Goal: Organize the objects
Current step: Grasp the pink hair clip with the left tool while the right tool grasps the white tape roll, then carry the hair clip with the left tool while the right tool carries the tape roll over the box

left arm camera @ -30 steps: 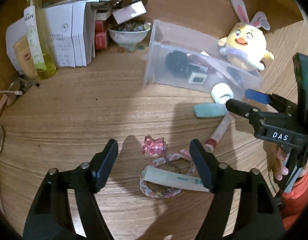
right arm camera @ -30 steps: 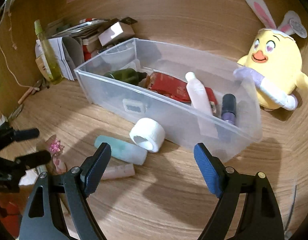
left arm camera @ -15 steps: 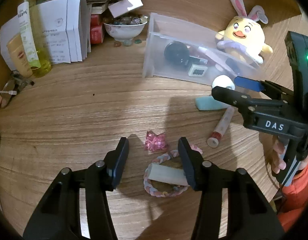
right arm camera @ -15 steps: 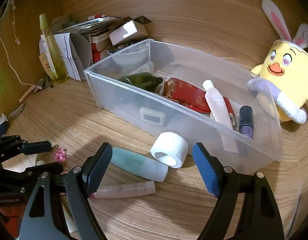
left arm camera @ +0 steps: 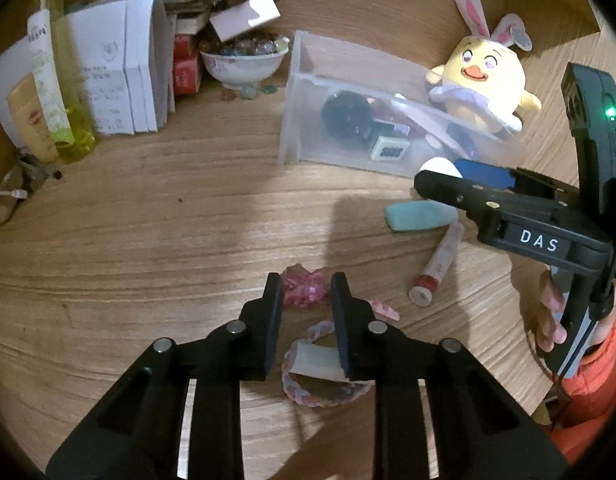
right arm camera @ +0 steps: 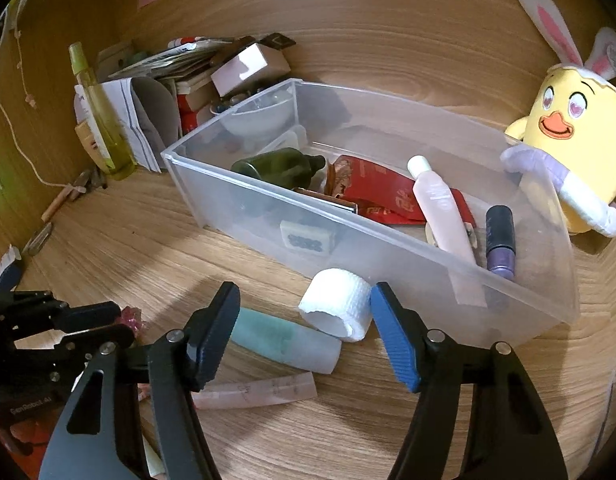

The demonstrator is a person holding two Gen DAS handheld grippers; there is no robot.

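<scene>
While right gripper (right arm camera: pixel 304 312) gapes, left gripper (left arm camera: pixel 306 294) flanks pink clip (left arm camera: pixel 304 289)

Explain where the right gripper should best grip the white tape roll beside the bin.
Probably across the curved outer wall of the white tape roll, coming from above. It lies on its side, open core toward the camera, close against the clear bin, so the far side is blocked. The right gripper already straddles it.

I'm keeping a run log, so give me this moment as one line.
left gripper: narrowed around pink hair clip, contact unclear | right gripper: open at white tape roll | clear bin: partly filled
</scene>
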